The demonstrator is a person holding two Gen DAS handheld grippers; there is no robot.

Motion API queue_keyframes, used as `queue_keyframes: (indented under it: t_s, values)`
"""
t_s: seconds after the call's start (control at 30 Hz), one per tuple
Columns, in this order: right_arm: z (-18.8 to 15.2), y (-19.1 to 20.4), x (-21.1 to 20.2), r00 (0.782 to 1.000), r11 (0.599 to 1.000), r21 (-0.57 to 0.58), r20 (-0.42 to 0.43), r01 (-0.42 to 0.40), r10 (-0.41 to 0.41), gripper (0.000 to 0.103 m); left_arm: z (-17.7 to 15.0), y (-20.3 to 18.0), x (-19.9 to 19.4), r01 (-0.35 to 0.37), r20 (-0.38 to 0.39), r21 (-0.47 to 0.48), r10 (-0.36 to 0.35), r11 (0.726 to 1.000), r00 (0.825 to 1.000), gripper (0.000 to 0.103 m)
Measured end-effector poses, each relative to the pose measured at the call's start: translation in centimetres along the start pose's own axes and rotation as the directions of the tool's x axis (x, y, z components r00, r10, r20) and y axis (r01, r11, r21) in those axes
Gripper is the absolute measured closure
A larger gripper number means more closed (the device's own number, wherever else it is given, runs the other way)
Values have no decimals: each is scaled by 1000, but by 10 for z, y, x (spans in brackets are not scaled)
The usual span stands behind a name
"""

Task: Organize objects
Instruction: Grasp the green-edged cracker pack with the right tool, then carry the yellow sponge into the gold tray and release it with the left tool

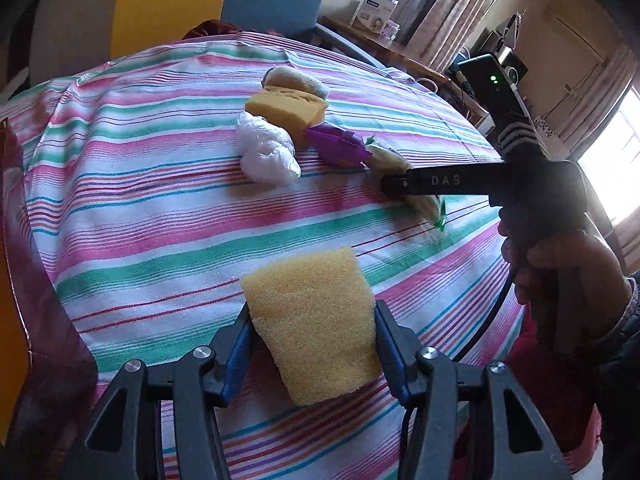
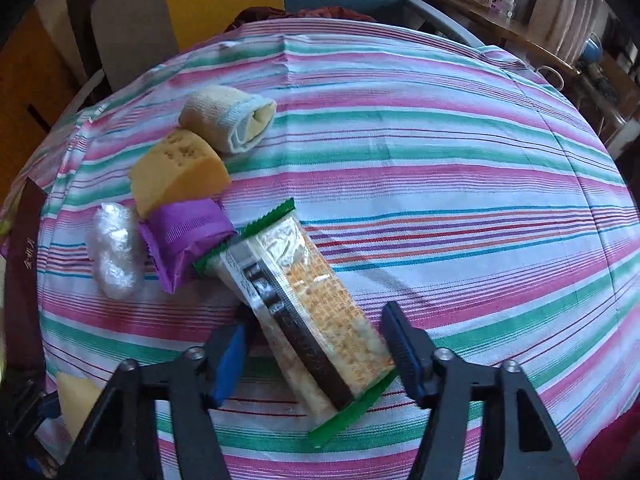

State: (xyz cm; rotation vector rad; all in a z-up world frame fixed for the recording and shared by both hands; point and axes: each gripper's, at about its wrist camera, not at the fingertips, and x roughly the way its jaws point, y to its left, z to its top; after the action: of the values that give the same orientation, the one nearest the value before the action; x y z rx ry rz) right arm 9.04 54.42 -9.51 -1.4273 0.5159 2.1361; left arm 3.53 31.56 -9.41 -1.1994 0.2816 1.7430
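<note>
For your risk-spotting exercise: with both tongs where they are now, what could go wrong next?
1. The left tongs pinch only the lower end of the yellow sponge; soft foam might bend or slip out.
2. The right tongs stand open around the cracker packet, which lies askew; closing could crush it or twist it aside.
3. The packet's far end touches the purple packet, so lifting or shoving may disturb that row.

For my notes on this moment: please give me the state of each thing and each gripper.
Left gripper: shut on sponge.
Right gripper: open around cracker pack.
Purple packet: lying, touching cracker pack.
Second sponge: lying.
Sock: rolled.
Plastic bag: crumpled.
</note>
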Motion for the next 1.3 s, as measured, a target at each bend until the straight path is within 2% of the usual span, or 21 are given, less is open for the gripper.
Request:
queue_keyframes:
  t_s: [0.03, 0.1, 0.47, 0.8, 1.3]
  values:
    - [0, 1, 0, 1000, 1000, -17, 6, 14, -14, 58, -1, -2, 1, -8, 4, 7, 8, 1000, 1000, 47]
    - [0, 2, -1, 1000, 1000, -25, 8, 9, -8, 60, -2, -5, 2, -24, 13, 15, 24, 1000, 1000, 47]
    - [-8, 0, -9, 1000, 1000, -1, -14, -15, 15, 60, -3, -8, 6, -58, 30, 37, 56, 998, 998, 47]
    - [-11, -1, -11, 1000, 1000, 3, -9, -20, 20, 58, -5, -7, 7, -53, 48, 38, 51, 998, 998, 47]
    - [-12, 8, -17, 1000, 999, -50, -10, 20, -21, 60, -7, -10, 3, -62, 63, 61, 58, 996, 996, 51]
